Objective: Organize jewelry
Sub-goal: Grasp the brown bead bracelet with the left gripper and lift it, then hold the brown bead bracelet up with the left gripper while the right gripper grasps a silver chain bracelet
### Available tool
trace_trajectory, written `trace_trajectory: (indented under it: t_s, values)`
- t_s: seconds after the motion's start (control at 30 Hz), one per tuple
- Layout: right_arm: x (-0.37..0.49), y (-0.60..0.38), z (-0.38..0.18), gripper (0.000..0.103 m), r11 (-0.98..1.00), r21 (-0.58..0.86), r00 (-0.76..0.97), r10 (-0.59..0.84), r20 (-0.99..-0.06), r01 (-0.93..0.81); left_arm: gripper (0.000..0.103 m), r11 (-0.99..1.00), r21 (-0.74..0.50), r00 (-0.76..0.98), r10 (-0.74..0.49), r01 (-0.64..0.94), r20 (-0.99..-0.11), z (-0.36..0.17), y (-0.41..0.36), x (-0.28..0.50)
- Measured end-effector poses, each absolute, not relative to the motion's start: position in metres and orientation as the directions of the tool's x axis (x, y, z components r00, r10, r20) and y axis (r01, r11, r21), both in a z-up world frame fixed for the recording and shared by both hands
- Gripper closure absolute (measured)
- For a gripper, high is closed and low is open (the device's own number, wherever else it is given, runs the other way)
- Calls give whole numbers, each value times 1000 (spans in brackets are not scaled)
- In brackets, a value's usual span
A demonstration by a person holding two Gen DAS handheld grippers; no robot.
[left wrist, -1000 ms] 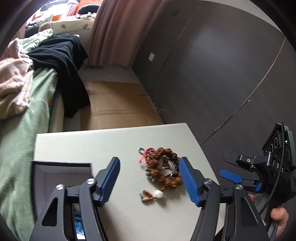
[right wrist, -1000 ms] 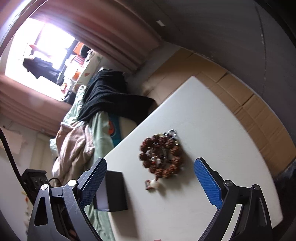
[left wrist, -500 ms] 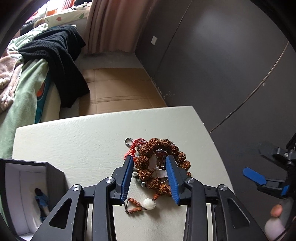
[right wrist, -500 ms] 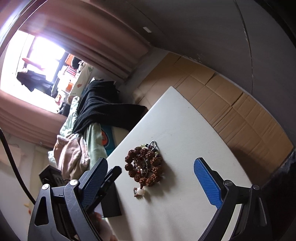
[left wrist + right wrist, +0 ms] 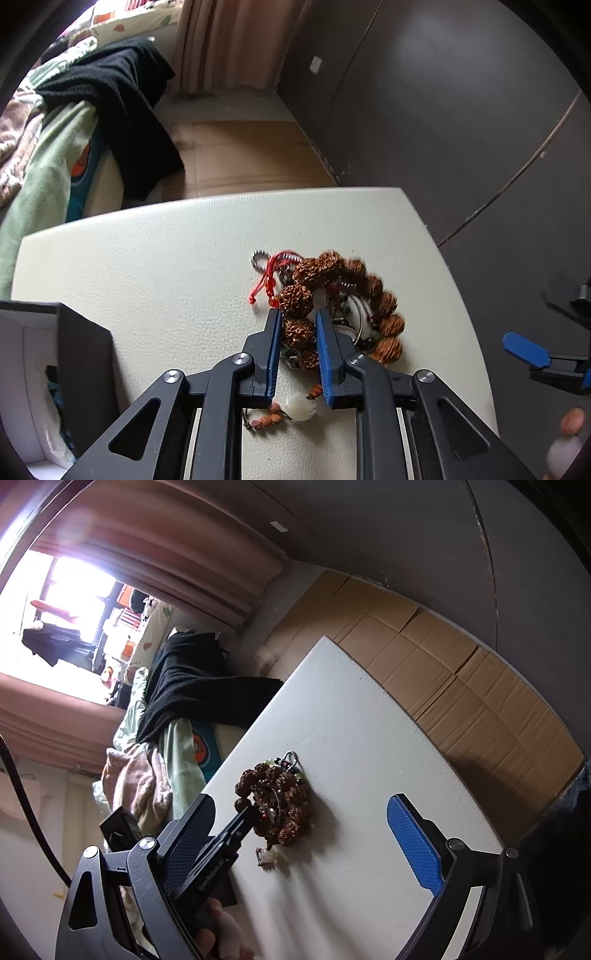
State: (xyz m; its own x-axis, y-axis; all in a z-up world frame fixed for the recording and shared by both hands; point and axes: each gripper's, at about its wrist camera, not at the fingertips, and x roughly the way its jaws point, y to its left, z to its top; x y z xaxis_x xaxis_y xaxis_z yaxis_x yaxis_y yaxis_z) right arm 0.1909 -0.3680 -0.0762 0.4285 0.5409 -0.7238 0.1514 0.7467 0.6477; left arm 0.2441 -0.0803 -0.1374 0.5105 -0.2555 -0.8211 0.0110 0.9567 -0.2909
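A brown beaded bracelet [image 5: 351, 288] lies on the white table [image 5: 147, 266], tangled with a red cord, a small metal chain and a white bead pendant [image 5: 301, 406]. My left gripper [image 5: 297, 332] is shut on one side of the bracelet, a brown bead between its blue pads. The bracelet also shows in the right wrist view [image 5: 277, 805], with the left gripper's fingers on it. My right gripper [image 5: 299, 834] is open and empty, held above the table to the right of the bracelet. An open dark jewelry box [image 5: 55, 380] with white lining stands at the table's left.
A bed with green bedding, a pink blanket and a black garment [image 5: 122, 110] lies beyond the table's left edge. Cardboard [image 5: 240, 155] covers the floor behind the table. A dark wall [image 5: 443, 110] runs along the right.
My left gripper moved forward over the bracelet and closed from wide open onto its beads. The right gripper stayed open and drew back a little.
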Motion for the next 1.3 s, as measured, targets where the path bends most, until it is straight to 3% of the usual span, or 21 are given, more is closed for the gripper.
trace_trajectory:
  t_s: [0.23, 0.47, 0.77, 0.93, 1.07, 1.3]
  values:
    - [194, -357, -77, 7, 753, 643, 424, 541, -726, 139, 84, 914, -396, 566, -374, 89, -735, -100, -76, 224]
    - [195, -343, -80, 9, 764, 634, 414, 542, -731, 119, 84, 910, -401, 620, -377, 108, -688, -70, -62, 208]
    - [200, -313, -90, 46, 768, 638, 352, 584, -732, 54, 84, 914, -403, 657, -329, 42, -678, -62, -26, 197]
    - [206, -294, -99, 49, 788, 615, 328, 573, -751, 29, 84, 909, -416, 664, -324, 22, -673, -61, -14, 197]
    - [213, -284, -108, 68, 802, 597, 319, 559, -765, 27, 84, 905, -426, 670, -320, 6, -670, -60, -3, 194]
    - [222, -278, -126, 77, 811, 582, 308, 539, -784, 63, 84, 901, -435, 675, -314, -10, -668, -60, 9, 191]
